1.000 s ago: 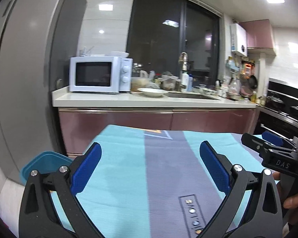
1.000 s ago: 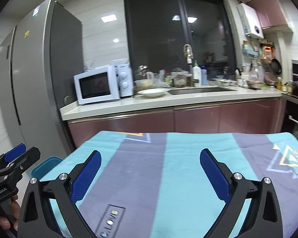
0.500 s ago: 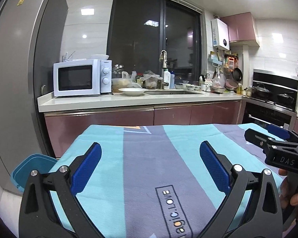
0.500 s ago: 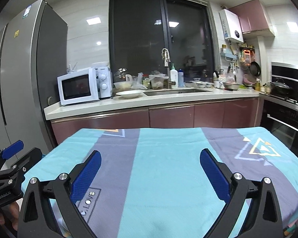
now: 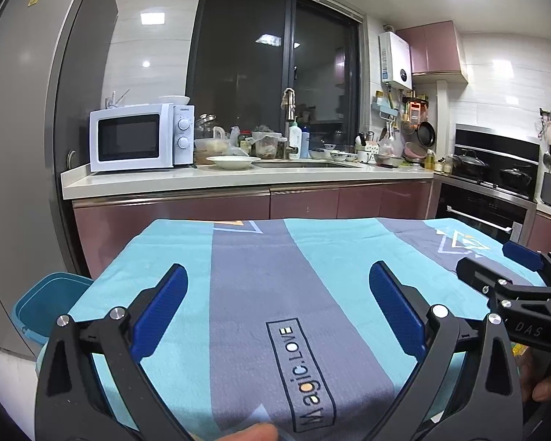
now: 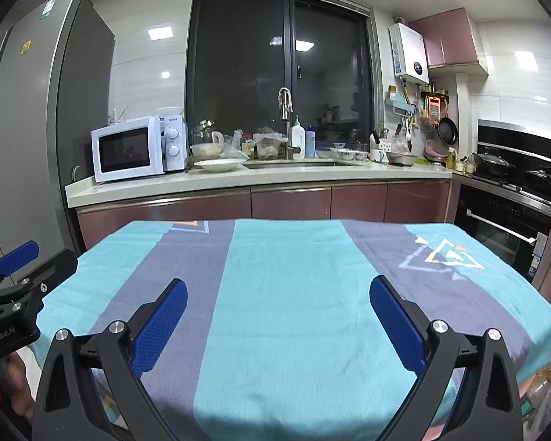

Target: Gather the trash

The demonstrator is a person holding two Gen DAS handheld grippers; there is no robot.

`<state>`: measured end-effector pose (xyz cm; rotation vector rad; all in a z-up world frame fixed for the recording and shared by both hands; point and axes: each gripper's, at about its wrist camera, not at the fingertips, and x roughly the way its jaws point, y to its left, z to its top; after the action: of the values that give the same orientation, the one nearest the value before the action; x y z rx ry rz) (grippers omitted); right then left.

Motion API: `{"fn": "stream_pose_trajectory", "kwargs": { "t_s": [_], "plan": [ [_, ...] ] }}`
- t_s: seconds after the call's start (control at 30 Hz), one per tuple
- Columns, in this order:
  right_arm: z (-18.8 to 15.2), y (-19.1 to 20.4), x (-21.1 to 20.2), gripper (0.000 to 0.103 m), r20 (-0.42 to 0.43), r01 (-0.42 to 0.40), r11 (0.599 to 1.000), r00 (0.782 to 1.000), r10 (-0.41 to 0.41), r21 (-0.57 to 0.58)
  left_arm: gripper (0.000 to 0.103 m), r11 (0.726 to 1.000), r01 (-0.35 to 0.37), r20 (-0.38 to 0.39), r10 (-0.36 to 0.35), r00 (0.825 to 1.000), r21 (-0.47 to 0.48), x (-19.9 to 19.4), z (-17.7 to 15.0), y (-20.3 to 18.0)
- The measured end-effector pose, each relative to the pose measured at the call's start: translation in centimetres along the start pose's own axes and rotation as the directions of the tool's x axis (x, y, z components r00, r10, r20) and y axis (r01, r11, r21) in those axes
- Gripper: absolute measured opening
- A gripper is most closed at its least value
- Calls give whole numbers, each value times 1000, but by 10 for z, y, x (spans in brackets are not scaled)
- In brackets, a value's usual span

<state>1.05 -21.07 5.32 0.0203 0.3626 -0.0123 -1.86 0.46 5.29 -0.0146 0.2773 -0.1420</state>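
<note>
Both tongs (image 5: 275,307) (image 6: 277,316) pulled back; more cloth (image 6: 294,275) visible.

Turquoise-and-grey striped tablecloth (image 5: 312,257); blue fingers (image 5: 158,312), white microwave (image 5: 139,141), teal bin (image 5: 44,305)

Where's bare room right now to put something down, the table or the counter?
The tablecloth lies bare from its far edge to both open grippers, left gripper and right gripper. On the counter, only the front strip before the microwave is free. Around the white plate and sink it's crowded.
</note>
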Motion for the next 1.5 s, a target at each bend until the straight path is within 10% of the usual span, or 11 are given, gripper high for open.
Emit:
{"fn": "stream_pose_trajectory", "kwargs": {
  "t_s": [1.5],
  "plan": [
    [-26,15,-42,96,123,68,997,990,-72,37,97,998,-68,37,67,997,1,-53,-44,18]
  ]
}}
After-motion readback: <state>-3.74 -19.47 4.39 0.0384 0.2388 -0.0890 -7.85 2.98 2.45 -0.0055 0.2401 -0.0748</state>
